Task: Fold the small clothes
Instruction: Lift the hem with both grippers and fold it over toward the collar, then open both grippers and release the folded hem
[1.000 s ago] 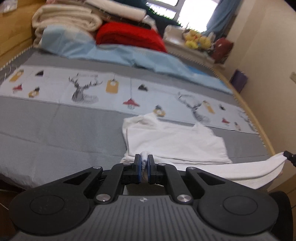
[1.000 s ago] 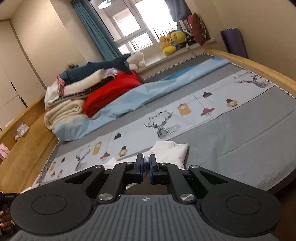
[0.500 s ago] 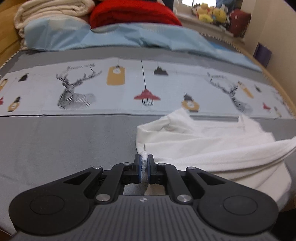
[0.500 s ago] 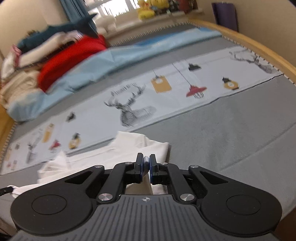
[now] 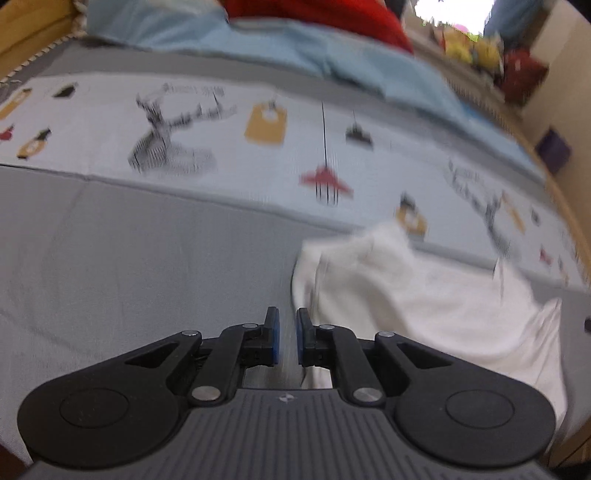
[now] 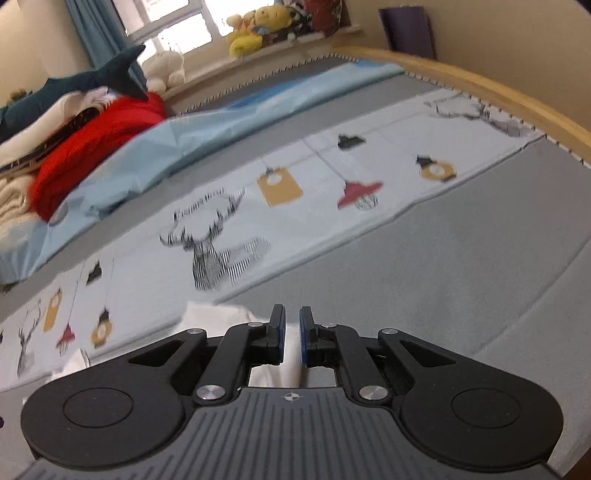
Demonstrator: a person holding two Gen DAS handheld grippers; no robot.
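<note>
A small white garment [image 5: 417, 295] lies folded over on the grey bed cover [image 5: 129, 258], right of centre in the left wrist view. My left gripper [image 5: 287, 334] is slightly open and empty, just left of the garment's left edge. In the right wrist view the garment [image 6: 221, 314] shows as a white patch behind and under the fingers. My right gripper [image 6: 291, 332] is slightly open, with white cloth seen in the gap below it, not pinched.
A printed strip with deer and lamps [image 6: 229, 236] crosses the bed. A light blue sheet [image 6: 221, 125], a red blanket [image 6: 92, 147] and stacked bedding lie at the far side. A wooden bed rail [image 6: 480, 85] curves along the right. Plush toys [image 6: 255, 26] sit on the sill.
Both grippers were shut on the garment's corners; both have opened a little and let the cloth go. The garment's lifted edge has dropped onto the bed.
</note>
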